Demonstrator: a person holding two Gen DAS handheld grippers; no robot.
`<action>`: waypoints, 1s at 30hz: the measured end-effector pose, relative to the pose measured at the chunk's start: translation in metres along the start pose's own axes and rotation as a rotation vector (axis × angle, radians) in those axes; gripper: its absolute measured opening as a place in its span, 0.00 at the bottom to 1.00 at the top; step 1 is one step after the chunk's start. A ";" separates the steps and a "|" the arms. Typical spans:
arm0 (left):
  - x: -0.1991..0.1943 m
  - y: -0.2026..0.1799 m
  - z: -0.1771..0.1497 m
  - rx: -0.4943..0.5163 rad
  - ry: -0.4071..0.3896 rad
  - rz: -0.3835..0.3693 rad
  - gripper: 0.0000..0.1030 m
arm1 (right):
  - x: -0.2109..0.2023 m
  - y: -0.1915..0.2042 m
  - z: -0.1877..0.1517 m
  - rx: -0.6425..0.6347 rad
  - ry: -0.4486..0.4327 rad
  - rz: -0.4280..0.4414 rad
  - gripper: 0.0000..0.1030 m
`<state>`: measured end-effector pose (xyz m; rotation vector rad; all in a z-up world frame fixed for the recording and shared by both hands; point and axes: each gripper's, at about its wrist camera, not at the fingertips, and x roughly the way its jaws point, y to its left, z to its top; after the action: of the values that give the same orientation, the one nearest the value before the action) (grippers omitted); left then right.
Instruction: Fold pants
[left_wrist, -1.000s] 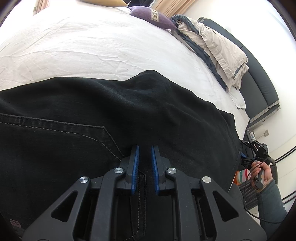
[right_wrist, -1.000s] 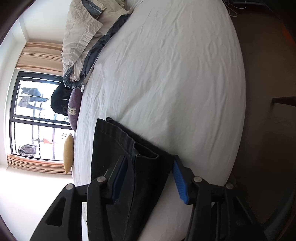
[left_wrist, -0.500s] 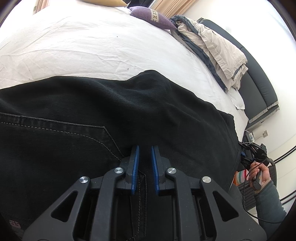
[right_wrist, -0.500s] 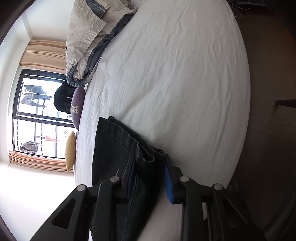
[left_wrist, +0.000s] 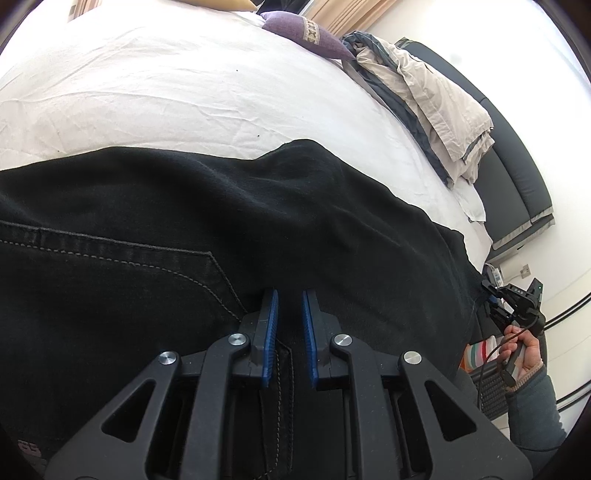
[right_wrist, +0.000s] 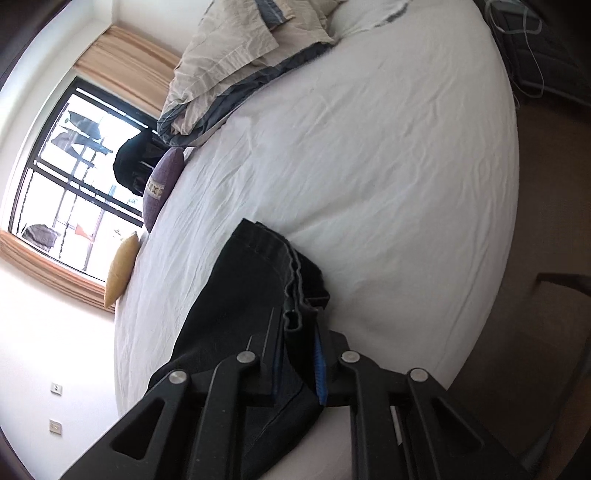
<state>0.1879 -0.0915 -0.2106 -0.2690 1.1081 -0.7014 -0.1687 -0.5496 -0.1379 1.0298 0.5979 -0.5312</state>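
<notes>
Black denim pants (left_wrist: 207, 229) lie spread across the white bed (left_wrist: 155, 88). My left gripper (left_wrist: 290, 299) is shut on the pants at a stitched seam near the back pocket, its blue pads pinching the cloth. My right gripper (right_wrist: 297, 321) is shut on the pants' hem end (right_wrist: 280, 266), with bunched layers of denim between its pads. In the left wrist view the right gripper (left_wrist: 515, 299) shows far right, held by a hand at the pants' far end.
A rumpled beige and grey duvet (left_wrist: 428, 88) lies at the head of the bed by the dark headboard (left_wrist: 517, 177). A purple cushion (right_wrist: 162, 184) and a yellow cushion (right_wrist: 120, 269) lie near the window. The bed edge and brown floor (right_wrist: 535, 229) are on the right.
My right gripper has closed from wide open onto the pants' hem and lifted it a little. My left gripper has stayed shut in place.
</notes>
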 end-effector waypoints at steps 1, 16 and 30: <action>0.000 0.000 0.000 0.000 0.001 0.001 0.13 | -0.001 0.009 -0.001 -0.028 -0.005 -0.008 0.15; 0.012 -0.010 -0.002 -0.032 0.022 -0.046 0.13 | -0.003 0.103 -0.022 -0.317 -0.044 -0.051 0.15; 0.014 -0.002 0.000 -0.070 0.036 -0.068 0.13 | 0.010 0.214 -0.116 -0.702 0.062 0.025 0.15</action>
<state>0.1911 -0.1022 -0.2194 -0.3563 1.1639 -0.7307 -0.0446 -0.3570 -0.0558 0.3872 0.7529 -0.2313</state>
